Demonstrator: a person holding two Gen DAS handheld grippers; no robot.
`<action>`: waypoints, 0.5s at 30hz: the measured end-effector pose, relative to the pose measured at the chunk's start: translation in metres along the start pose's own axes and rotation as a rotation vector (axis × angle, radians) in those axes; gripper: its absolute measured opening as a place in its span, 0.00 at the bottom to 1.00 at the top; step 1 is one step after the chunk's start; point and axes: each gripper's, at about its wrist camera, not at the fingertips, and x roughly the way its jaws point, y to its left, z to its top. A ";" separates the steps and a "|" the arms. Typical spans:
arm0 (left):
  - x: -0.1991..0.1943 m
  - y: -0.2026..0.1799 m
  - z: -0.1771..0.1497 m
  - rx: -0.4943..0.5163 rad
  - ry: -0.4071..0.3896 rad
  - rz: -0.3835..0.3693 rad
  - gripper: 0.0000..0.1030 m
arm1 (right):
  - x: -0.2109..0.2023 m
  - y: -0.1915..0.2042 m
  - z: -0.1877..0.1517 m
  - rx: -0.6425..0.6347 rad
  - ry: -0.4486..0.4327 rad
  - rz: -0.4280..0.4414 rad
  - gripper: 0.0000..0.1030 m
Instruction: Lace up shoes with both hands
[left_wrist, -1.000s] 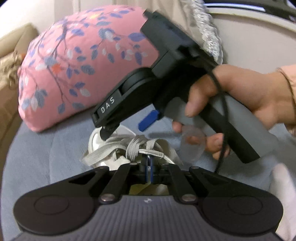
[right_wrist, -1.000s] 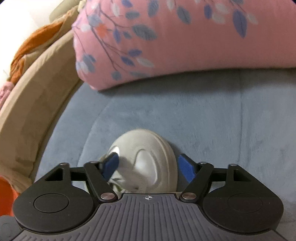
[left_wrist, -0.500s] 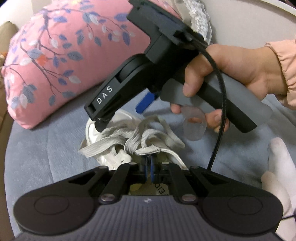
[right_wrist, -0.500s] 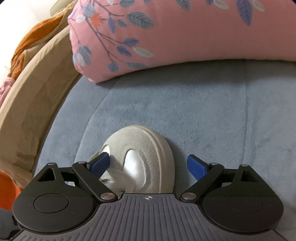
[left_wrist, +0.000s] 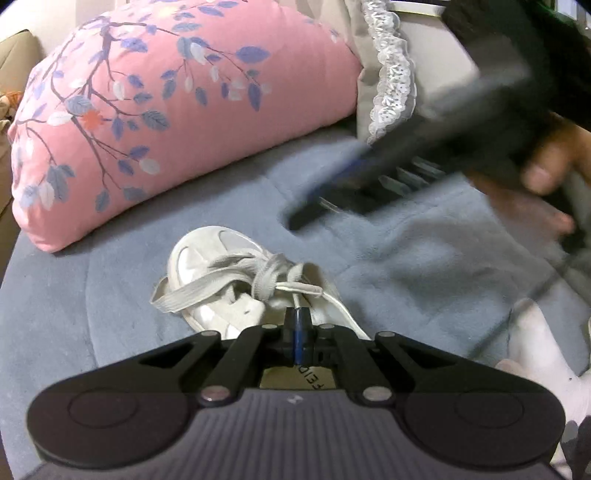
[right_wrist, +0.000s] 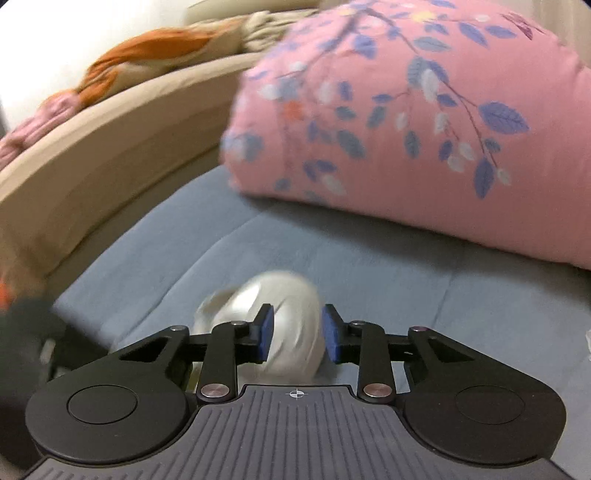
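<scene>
Shoe (left_wrist: 236, 280) lies on the blue bed just ahead of the left claw (left_wrist: 297, 332), toe pointing away, long axis in line with the fingers. Left claw is closed, apparently pinching a thin lace end (left_wrist: 306, 290) at the tongue. Right claw (right_wrist: 294, 334) hangs partly open, empty, farther off right; left is nearer.

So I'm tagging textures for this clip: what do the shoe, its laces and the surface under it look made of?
The shoe looks like smooth white leather or a synthetic with a slight sheen; highlights show on its toe panels. The laces appear to be flat woven fabric, matte and greyish, with a visible weave. The blue-grey cover under it looks like soft fleece or plush, matte and dimpled where it is pressed.
</scene>
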 end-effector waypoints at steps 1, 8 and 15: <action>0.001 0.001 0.001 -0.009 0.003 -0.002 0.00 | -0.004 -0.002 -0.006 0.025 0.025 0.022 0.31; -0.010 0.005 0.004 -0.018 -0.023 -0.067 0.12 | 0.004 -0.027 -0.024 0.404 0.082 0.207 0.31; 0.004 0.006 -0.002 -0.080 0.030 -0.032 0.12 | 0.019 -0.023 -0.025 0.441 0.104 0.218 0.15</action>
